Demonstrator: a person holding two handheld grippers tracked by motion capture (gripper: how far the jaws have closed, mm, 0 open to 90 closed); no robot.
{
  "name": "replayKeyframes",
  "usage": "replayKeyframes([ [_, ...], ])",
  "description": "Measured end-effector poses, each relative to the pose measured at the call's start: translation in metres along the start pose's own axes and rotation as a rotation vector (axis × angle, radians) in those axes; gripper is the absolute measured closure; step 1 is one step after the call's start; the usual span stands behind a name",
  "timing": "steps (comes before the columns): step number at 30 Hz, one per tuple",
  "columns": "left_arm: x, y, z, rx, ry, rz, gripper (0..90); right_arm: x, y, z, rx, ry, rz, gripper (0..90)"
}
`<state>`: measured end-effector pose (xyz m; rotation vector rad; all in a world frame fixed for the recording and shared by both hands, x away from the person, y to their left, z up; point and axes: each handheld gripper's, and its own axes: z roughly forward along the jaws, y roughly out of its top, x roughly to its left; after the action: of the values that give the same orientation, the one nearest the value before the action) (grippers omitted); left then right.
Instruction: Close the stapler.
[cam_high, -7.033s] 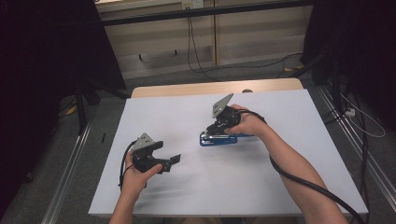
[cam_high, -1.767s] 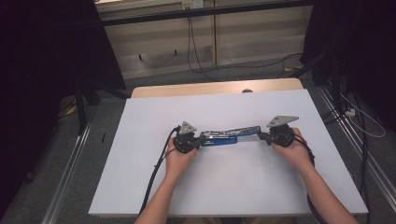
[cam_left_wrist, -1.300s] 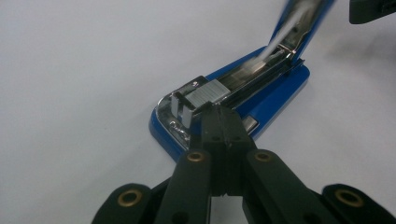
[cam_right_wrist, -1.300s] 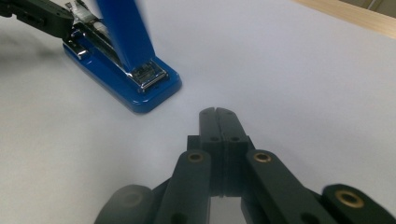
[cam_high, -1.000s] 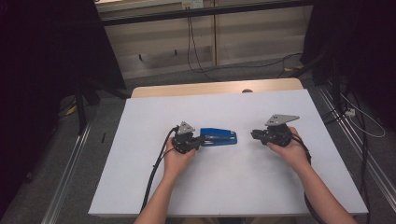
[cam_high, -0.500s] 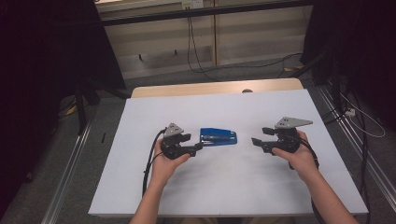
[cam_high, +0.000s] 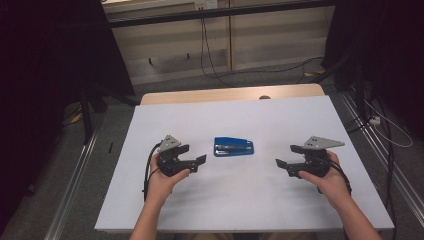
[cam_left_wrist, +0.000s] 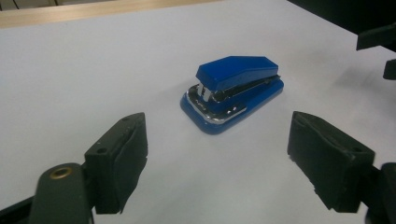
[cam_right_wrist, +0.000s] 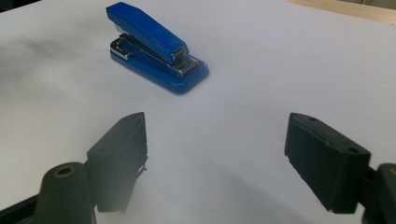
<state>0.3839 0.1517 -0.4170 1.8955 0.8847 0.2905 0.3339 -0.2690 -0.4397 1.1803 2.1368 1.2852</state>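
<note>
A blue stapler (cam_high: 233, 147) lies folded shut on the white table (cam_high: 250, 200), near its middle. In the left gripper view the stapler (cam_left_wrist: 232, 92) sits a short way ahead of the jaws, and in the right gripper view the stapler (cam_right_wrist: 156, 47) lies farther off at the upper left. My left gripper (cam_high: 198, 160) hovers to the stapler's left, apart from it, and my right gripper (cam_high: 283, 164) hovers well to its right. Both have just been opening their jaws. They stand open with nothing between them.
The white table top ends in a wooden strip (cam_high: 230, 94) at the far side. Cables (cam_high: 210, 55) run over the grey floor behind it. Metal rails (cam_high: 75, 185) line the floor on both sides of the table.
Both grippers have let go of the stapler's ends and drawn away, the left toward the left, the right toward the right. Their jaws have spread. The stapler lies still, folded shut.
</note>
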Motion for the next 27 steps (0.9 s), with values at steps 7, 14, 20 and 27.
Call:
replayKeyframes([
  [7,-0.001,-0.004,-0.007,-0.002,-0.014,0.026,14.6,0.011,-0.011,-0.01,-0.007,0.006,0.011,18.2],
  [14,0.001,-0.012,-0.015,-0.011,-0.019,0.039,12.3,0.017,-0.019,-0.017,0.008,-0.002,-0.01,17.2],
  [20,0.009,-0.02,-0.027,-0.007,0.003,0.029,11.2,0.016,-0.027,-0.026,0.011,-0.004,0.011,17.1],
  [27,0.014,-0.029,-0.041,-0.013,0.012,0.016,11.3,0.018,-0.033,-0.035,0.007,-0.004,0.008,16.8],
])
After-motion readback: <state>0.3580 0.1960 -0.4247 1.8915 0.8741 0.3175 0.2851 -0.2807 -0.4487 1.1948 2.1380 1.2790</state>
